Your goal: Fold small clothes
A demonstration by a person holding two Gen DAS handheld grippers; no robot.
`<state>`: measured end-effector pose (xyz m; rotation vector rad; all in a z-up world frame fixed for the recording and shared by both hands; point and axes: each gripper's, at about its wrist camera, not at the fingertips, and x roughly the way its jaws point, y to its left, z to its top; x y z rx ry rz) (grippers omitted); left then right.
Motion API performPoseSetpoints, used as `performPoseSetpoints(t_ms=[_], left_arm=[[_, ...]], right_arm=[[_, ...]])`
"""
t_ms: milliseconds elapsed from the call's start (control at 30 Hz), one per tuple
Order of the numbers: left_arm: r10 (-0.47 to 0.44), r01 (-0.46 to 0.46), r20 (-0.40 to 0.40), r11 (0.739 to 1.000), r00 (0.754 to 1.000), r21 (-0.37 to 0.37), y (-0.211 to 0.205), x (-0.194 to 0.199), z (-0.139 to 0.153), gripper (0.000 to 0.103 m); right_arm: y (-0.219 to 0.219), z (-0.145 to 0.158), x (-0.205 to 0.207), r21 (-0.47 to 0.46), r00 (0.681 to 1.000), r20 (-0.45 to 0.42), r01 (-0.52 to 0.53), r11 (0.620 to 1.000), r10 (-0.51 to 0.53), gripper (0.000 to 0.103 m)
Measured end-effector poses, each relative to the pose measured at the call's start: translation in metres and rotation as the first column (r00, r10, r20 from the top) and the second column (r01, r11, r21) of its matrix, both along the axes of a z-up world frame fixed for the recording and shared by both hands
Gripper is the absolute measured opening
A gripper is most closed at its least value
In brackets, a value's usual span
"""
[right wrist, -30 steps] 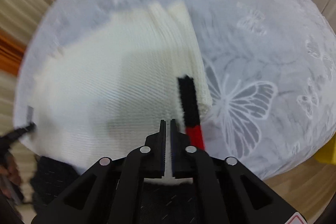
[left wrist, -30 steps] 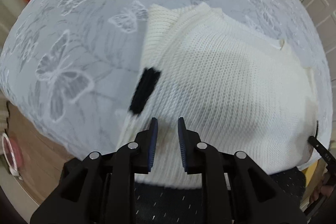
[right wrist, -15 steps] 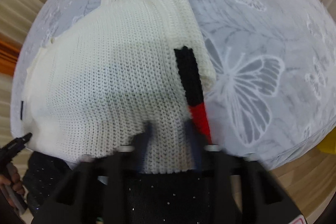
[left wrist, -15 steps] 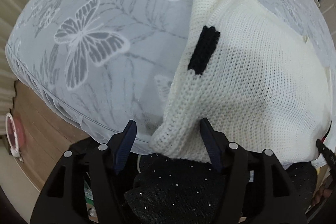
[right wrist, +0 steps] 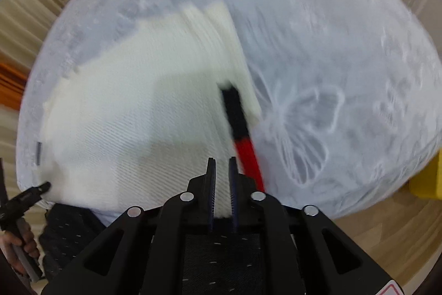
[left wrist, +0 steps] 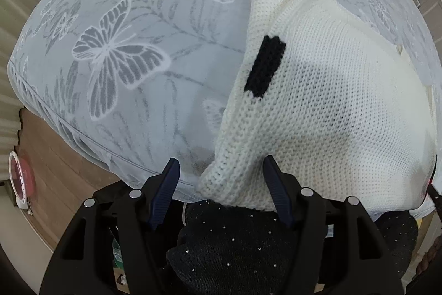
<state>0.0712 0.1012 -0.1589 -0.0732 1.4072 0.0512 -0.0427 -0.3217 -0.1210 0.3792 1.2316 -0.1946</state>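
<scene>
Two grippers are working the sweater's (left wrist: 326, 112) near hem. The left gripper (left wrist: 221, 184) is standing with jaws spread wide, the hem corner lying loose between them, unpinched. The right gripper (right wrist: 221, 184) is pinching the hem beside the red-and-black stripe (right wrist: 240, 129). From both jaws, the sweater is stretching away across the butterfly-print bed (left wrist: 116, 51), long axis pointing forward.

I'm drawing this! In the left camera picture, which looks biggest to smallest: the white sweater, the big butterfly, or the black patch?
1. White knit sweater, by far.
2. Big butterfly print on the bedspread.
3. Black patch on the sweater, smallest.
</scene>
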Motion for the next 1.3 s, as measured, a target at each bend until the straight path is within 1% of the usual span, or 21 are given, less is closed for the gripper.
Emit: performPoseSetpoints(t_ms=[67, 133, 233, 333, 400, 433, 467, 500, 533, 667, 733, 767, 800, 833, 867, 967, 1033, 1100, 1200, 1267, 1300], left_arm=[[-0.002, 0.003, 0.028, 1.0, 1.0, -0.021, 0.002, 0.005, 0.011, 0.061], [-0.012, 0.014, 0.053, 0.999, 0.999, -0.042, -0.003, 0.014, 0.022, 0.061], [-0.053, 0.059, 0.091, 0.996, 0.994, -0.063, -0.024, 0.034, 0.034, 0.061], [-0.086, 0.092, 0.087, 0.994, 0.992, -0.065, -0.048, 0.055, 0.025, 0.061], [-0.071, 0.076, 0.079, 0.995, 0.994, -0.067, -0.054, 0.071, 0.019, 0.062], [-0.059, 0.065, 0.077, 0.996, 0.995, -0.068, -0.056, 0.073, 0.019, 0.062], [-0.041, 0.048, 0.083, 0.996, 0.996, -0.079, -0.052, 0.083, 0.018, 0.067], [-0.037, 0.045, 0.094, 0.996, 0.995, -0.078, -0.053, 0.088, 0.018, 0.074], [-0.038, 0.045, 0.106, 0.997, 0.994, -0.067, -0.056, 0.091, 0.018, 0.077], [-0.061, 0.065, 0.128, 0.997, 0.99, -0.028, -0.065, 0.127, 0.01, 0.079], [-0.04, 0.045, 0.098, 0.998, 0.994, -0.048, -0.063, 0.142, -0.002, 0.075], [-0.023, 0.027, 0.077, 0.998, 0.997, -0.051, -0.062, 0.148, -0.01, 0.058], [-0.023, 0.026, 0.08, 0.999, 0.997, -0.025, -0.062, 0.151, -0.013, 0.038], [-0.035, 0.036, 0.094, 0.999, 0.995, -0.001, -0.062, 0.153, -0.012, 0.027], [-0.058, 0.059, 0.11, 0.998, 0.992, -0.002, -0.063, 0.153, -0.008, 0.017], [-0.055, 0.063, 0.139, 0.997, 0.989, -0.055, -0.054, 0.148, 0.009, 0.013], [-0.027, 0.041, 0.157, 0.996, 0.987, -0.084, -0.046, 0.146, 0.017, 0.013], [-0.007, 0.021, 0.147, 0.995, 0.989, -0.095, -0.045, 0.149, 0.011, 0.014], [-0.05, 0.053, 0.102, 0.998, 0.993, -0.026, -0.06, 0.157, -0.014, 0.019], [-0.078, 0.077, 0.118, 0.997, 0.99, 0.01, -0.066, 0.155, -0.006, 0.023], [-0.076, 0.077, 0.12, 0.997, 0.99, -0.004, -0.065, 0.153, 0.001, 0.025]], right_arm=[[0.011, 0.018, 0.011, -0.04, 0.998, 0.042, -0.053, 0.998, 0.055, 0.01], [0.02, 0.023, 0.03, -0.04, 0.994, 0.065, -0.09, 0.995, 0.093, 0.01], [0.03, 0.008, 0.066, -0.049, 0.992, 0.039, -0.115, 0.992, 0.117, 0.01], [0.032, -0.007, 0.087, -0.064, 0.994, 0.012, -0.105, 0.992, 0.106, 0.01], [0.022, -0.013, 0.098, -0.099, 0.997, 0.002, -0.072, 0.992, 0.073, 0.019], [0.016, -0.014, 0.1, -0.093, 0.998, 0.009, -0.054, 0.994, 0.055, 0.033], [0.013, -0.014, 0.102, -0.091, 0.999, 0.02, -0.047, 0.995, 0.049, 0.045], [0.009, -0.015, 0.105, -0.097, 0.998, 0.03, -0.045, 0.994, 0.048, 0.047], [0.005, -0.015, 0.108, -0.106, 0.998, 0.035, -0.046, 0.993, 0.05, 0.048], [-0.01, -0.029, 0.14, -0.06, 0.999, 0.027, -0.044, 0.997, 0.046, 0.053], [-0.012, -0.039, 0.154, -0.041, 0.999, 0.012, -0.039, 0.998, 0.039, 0.051], [-0.013, -0.045, 0.159, -0.016, 0.999, 0.005, -0.042, 0.999, 0.042, 0.032], [-0.013, -0.048, 0.161, -0.005, 0.999, 0.003, -0.041, 0.999, 0.042, 0.014], [-0.015, -0.046, 0.161, 0.007, 0.999, 0.013, -0.035, 0.999, 0.034, 0.009], [-0.016, -0.039, 0.158, 0.028, 0.998, 0.051, -0.029, 0.999, 0.027, 0.008], [-0.024, -0.005, 0.146, 0.028, 0.985, 0.174, -0.01, 1.0, 0.005, 0.007], [-0.032, 0.009, 0.141, 0.026, 0.976, 0.219, 0.015, 1.0, -0.021, 0.007], [-0.037, -0.003, 0.147, 0.003, 0.981, 0.193, 0.022, 1.0, -0.022, 0.007], [-0.033, -0.063, 0.165, -0.009, 1.0, 0.001, -0.013, 1.0, 0.013, 0.007], [-0.025, -0.051, 0.164, -0.059, 0.999, 0.028, -0.019, 0.998, 0.021, 0.008], [-0.021, -0.038, 0.16, -0.056, 0.998, 0.056, -0.014, 0.998, 0.017, 0.008]])
